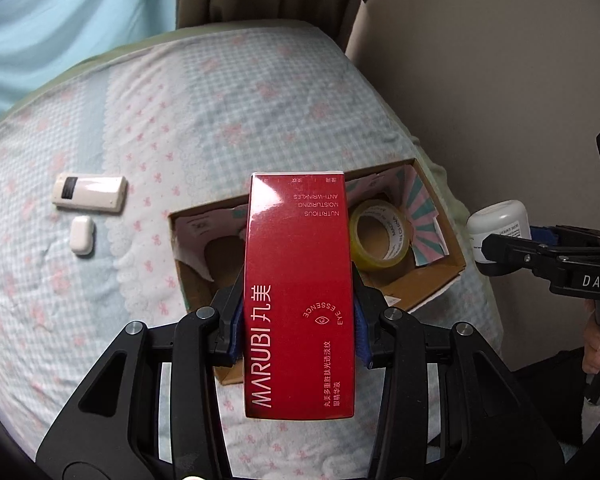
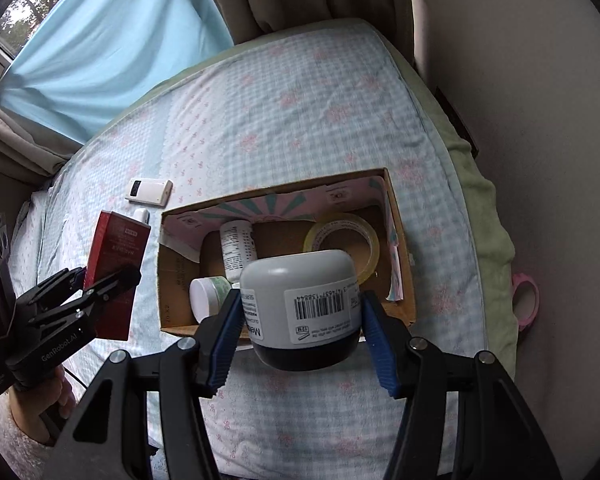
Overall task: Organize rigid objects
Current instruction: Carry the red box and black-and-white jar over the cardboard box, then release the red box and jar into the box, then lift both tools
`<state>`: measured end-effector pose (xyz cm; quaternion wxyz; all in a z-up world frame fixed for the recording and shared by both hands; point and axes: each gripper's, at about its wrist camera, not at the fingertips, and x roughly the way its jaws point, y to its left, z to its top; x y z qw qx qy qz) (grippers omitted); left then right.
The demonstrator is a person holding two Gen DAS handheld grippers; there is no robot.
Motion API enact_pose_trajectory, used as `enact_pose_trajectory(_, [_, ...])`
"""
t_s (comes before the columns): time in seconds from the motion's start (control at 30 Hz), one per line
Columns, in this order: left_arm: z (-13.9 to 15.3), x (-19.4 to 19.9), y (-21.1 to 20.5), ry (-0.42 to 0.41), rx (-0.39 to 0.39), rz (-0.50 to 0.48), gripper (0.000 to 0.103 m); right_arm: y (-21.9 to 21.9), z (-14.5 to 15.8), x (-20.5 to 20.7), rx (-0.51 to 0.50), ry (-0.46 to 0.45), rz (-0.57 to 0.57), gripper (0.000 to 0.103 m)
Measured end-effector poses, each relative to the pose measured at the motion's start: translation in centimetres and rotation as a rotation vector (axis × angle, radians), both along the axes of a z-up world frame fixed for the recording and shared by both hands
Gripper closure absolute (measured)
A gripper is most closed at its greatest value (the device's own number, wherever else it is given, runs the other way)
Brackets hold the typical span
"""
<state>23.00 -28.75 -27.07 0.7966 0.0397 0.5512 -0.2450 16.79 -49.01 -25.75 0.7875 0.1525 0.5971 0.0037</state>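
A tall red carton (image 1: 300, 280) marked MARUBI is clamped between the blue pads of my left gripper (image 1: 298, 320), which is shut on it; it hangs over the left part of an open cardboard box (image 1: 428, 284). The right wrist view has a grey-white jar (image 2: 304, 304) with a barcode label lying sideways in my right gripper (image 2: 300, 320), shut on it, above the box's (image 2: 402, 240) near edge. The left gripper (image 2: 108, 280) and red carton (image 2: 118, 256) hover just left of the box. The right gripper (image 1: 496, 248) with the jar (image 1: 498, 224) sits right of the box.
Inside the box lie a clear tape roll (image 2: 344, 240), a white bottle (image 2: 238, 248) and a small white-lidded jar (image 2: 204, 296). On the checked bedspread to the left lie a white flat device (image 1: 88, 194) and a small white case (image 1: 82, 235). A pink tape roll (image 2: 524, 300) sits by the wall.
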Motion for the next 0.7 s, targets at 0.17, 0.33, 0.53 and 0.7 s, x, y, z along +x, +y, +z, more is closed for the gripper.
enact_pose_trajectory(0.17, [-3.3, 1.9, -3.3, 0.045, 0.056, -0.09, 0.065, -1.0, -3.7, 0.9, 0.032, 0.045, -0.016, 0.049])
enact_pose_trajectory(0.33, [-6.8, 3.3, -6.0, 0.086, 0.109, -0.197, 0.065, -1.2, -6.3, 1.5, 0.046, 0.052, -0.007, 0.049])
enact_pose_trajectory(0.53, [-10.3, 4.5, -9.2, 0.08, 0.197, -0.356, 0.065, 0.0, -8.4, 1.8, 0.026, 0.042, 0.067, 0.049])
enact_pose_trajectory(0.7, [-11.5, 5.4, -10.4, 0.094, 0.233, -0.408, 0.065, 0.1, -9.9, 2.0, 0.053, 0.086, 0.076, 0.049])
